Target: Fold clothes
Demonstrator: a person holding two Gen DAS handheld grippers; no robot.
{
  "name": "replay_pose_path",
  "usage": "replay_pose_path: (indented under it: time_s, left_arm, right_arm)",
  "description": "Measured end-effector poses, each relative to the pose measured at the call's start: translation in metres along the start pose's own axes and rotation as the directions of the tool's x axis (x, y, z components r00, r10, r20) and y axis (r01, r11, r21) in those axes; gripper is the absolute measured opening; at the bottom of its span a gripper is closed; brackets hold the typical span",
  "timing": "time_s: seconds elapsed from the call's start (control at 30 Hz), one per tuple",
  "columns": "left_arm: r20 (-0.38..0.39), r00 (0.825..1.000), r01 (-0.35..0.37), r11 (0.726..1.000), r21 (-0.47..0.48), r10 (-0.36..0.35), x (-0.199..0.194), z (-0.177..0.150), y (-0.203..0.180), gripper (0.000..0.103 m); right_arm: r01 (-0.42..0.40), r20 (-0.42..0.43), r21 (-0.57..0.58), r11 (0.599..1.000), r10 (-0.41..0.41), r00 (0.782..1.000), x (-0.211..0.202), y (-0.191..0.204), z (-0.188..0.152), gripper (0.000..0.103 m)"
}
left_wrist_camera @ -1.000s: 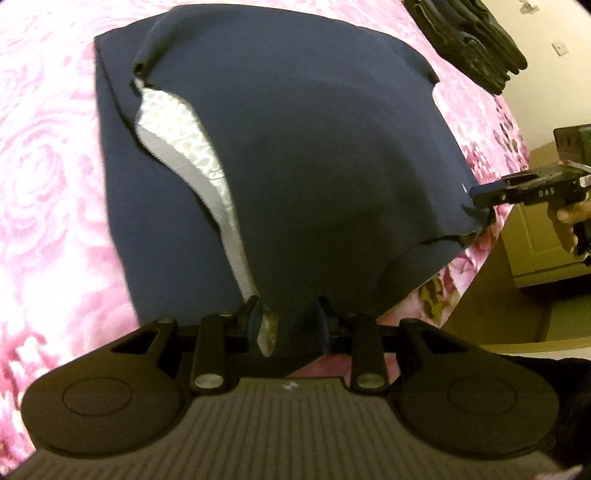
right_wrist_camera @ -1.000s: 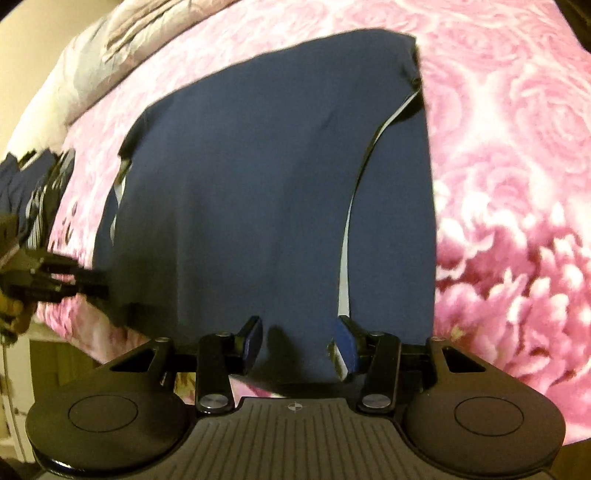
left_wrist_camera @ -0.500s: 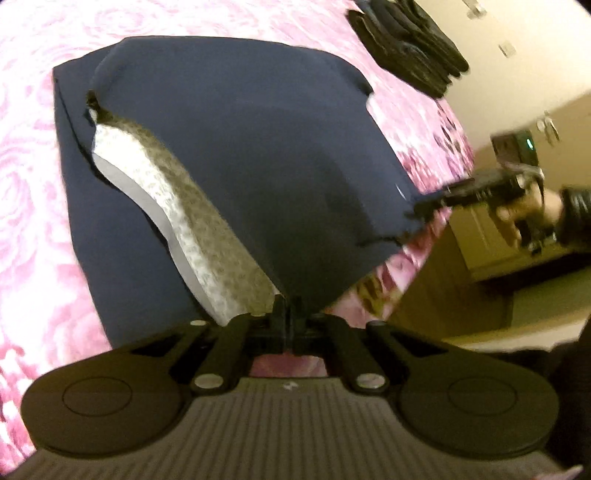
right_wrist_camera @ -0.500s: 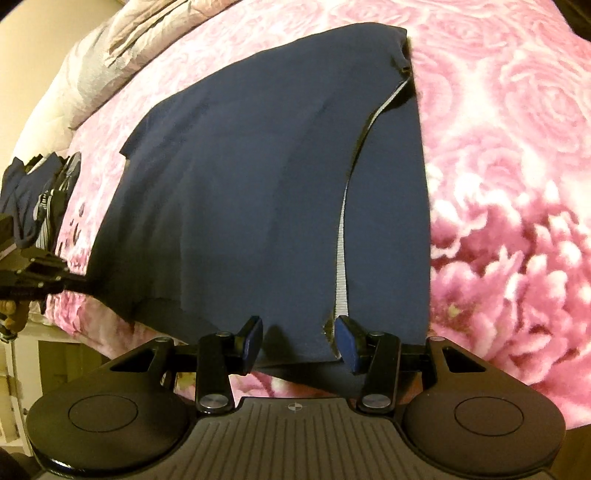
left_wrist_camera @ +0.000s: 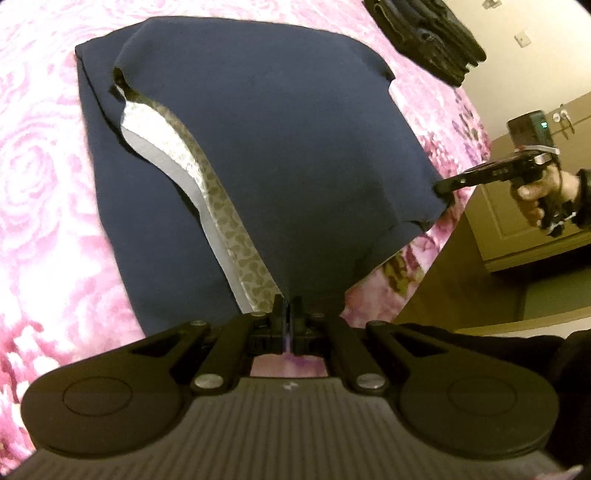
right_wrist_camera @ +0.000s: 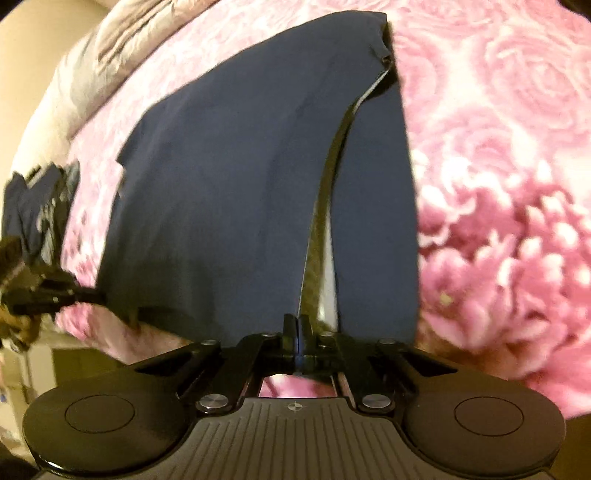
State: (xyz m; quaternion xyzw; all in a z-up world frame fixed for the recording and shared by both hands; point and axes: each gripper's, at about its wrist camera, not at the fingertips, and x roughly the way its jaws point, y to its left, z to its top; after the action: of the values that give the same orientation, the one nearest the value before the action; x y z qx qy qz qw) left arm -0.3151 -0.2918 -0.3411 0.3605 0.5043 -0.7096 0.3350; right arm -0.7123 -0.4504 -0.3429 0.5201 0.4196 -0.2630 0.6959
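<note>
A navy garment (left_wrist_camera: 288,147) with a pale patterned lining (left_wrist_camera: 221,221) lies on a pink rose-print bed cover (left_wrist_camera: 40,206). My left gripper (left_wrist_camera: 287,308) is shut on the near edge of its lifted top layer. My right gripper (right_wrist_camera: 296,325) is shut on the same layer's other near corner, and it shows from the side in the left wrist view (left_wrist_camera: 448,186). The garment (right_wrist_camera: 229,184) rises from the bed toward both grippers, its lining (right_wrist_camera: 319,251) showing at the open side. The left gripper also shows in the right wrist view (right_wrist_camera: 92,295).
A stack of dark folded clothes (left_wrist_camera: 428,33) lies at the far end of the bed, also in the right wrist view (right_wrist_camera: 33,206). A grey quilt (right_wrist_camera: 110,55) lies further back. Brown cabinet doors (left_wrist_camera: 524,229) stand past the bed's edge (left_wrist_camera: 399,273).
Both grippers were open around the garment's near edge one second ago. The left one shut first, then the right one. The top layer now lifts off the bed, baring more lining.
</note>
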Motion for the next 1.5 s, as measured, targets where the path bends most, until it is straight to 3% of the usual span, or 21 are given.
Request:
replay_pose_path:
  time_s: [0.17,0.4,0.47,0.5,0.53,0.67,0.87,0.93,1.03,1.23,1.3,1.4,1.5]
  left_arm:
    - [-0.045,0.997,-0.061,0.998,-0.021,0.06,0.014,0.001,0.006,0.0]
    - [-0.094,0.988,-0.119,0.992,0.036,0.122,-0.015,0.002,0.008,0.0]
    - [-0.052,0.988,-0.141,0.989,0.047,0.143,-0.03,0.01,0.008,0.0]
    - [-0.024,0.987,-0.155,0.987,0.048,0.156,-0.037,0.016,0.009,0.0]
    - [0.011,0.986,-0.169,0.985,0.045,0.169,-0.043,0.025,0.01,0.0]
    - [0.174,0.959,-0.231,0.973,0.02,0.225,-0.048,0.08,0.025,0.001]
    - [0.269,0.932,-0.26,0.965,0.021,0.245,-0.007,0.162,0.048,0.001]
    - [0.238,0.932,-0.285,0.958,0.016,0.273,0.013,0.174,0.06,0.002]
    - [0.194,0.932,-0.316,0.949,0.016,0.307,0.025,0.169,0.08,0.002]
    - [0.15,0.931,-0.33,0.943,-0.049,0.333,0.008,0.154,0.099,0.003]
    - [0.122,0.927,-0.354,0.935,-0.025,0.354,0.007,0.153,0.095,0.003]
    - [0.066,0.911,-0.409,0.911,0.043,0.406,0.003,0.152,0.082,0.003]
    - [0.042,0.887,-0.462,0.881,0.105,0.46,-0.009,0.151,0.075,0.005]
  right_arm:
    - [0.049,-0.024,-0.009,0.999,-0.05,0.998,0.011,0.001,0.003,0.0]
    - [0.144,-0.023,-0.05,0.988,-0.146,0.989,0.004,0.012,0.007,0.0]
    - [0.173,-0.005,-0.075,0.982,-0.173,0.985,-0.004,0.02,0.008,0.012]
    - [0.188,0.006,-0.088,0.978,-0.188,0.982,-0.007,0.023,0.009,0.038]
    - [0.201,0.026,-0.1,0.974,-0.199,0.98,-0.01,0.027,0.01,0.055]
    - [0.199,0.14,-0.161,0.967,-0.177,0.974,-0.015,0.052,0.03,0.055]
    - [0.12,0.276,-0.258,0.959,-0.046,0.96,0.026,0.085,0.112,0.055]
    - [0.105,0.318,-0.29,0.951,-0.007,0.948,0.048,0.09,0.144,0.055]
    - [0.118,0.304,-0.337,0.934,-0.01,0.953,0.078,0.084,0.175,0.055]
    - [0.126,0.272,-0.344,0.931,-0.03,0.962,0.055,0.031,0.156,0.055]
    - [0.124,0.265,-0.302,0.945,-0.042,0.963,0.041,0.016,0.142,0.055]
    - [0.161,0.252,-0.201,0.966,-0.108,0.962,0.025,0.003,0.124,0.055]
    - [0.227,0.236,-0.144,0.963,-0.189,0.953,0.013,0.007,0.111,0.056]
